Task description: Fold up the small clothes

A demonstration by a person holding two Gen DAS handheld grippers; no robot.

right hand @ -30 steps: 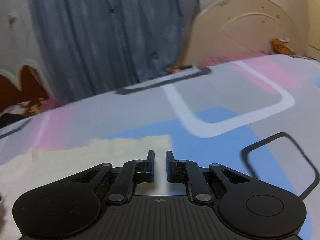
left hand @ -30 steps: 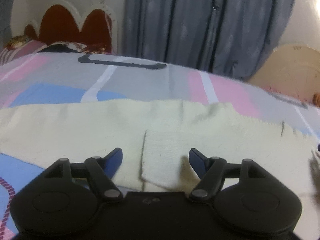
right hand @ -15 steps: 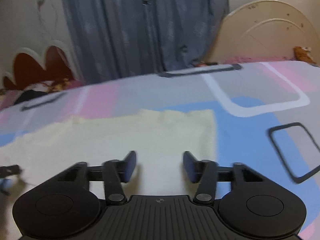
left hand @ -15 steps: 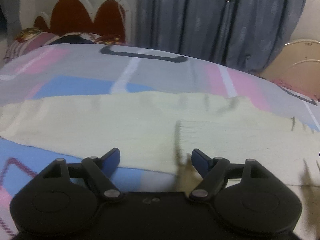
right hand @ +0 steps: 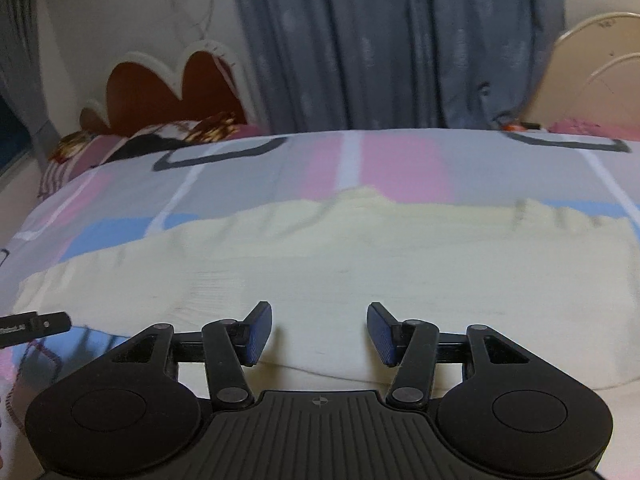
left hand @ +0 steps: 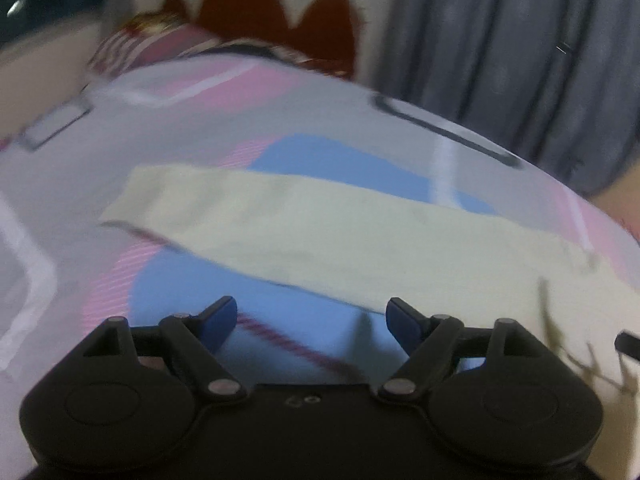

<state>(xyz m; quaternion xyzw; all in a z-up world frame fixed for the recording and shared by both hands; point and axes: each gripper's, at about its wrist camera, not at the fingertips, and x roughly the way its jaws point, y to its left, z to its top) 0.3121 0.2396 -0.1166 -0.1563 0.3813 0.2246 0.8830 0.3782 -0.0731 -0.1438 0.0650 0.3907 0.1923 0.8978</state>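
Item: cream garment, laid flat on bed w/ pink-blue-grey sheet. Left gripper: jaws wide, nothing between; they have just been opening a bit more. Garment now ahead & to its right as a long strip w/ blue sheet under the tips; 1 s ago cloth lay right at the tips. Right gripper: jaws about half apart, empty, over the cloth; nearly shut 1 s ago at garment's edge, just been opening. Grey curtain & red headboard beyond.
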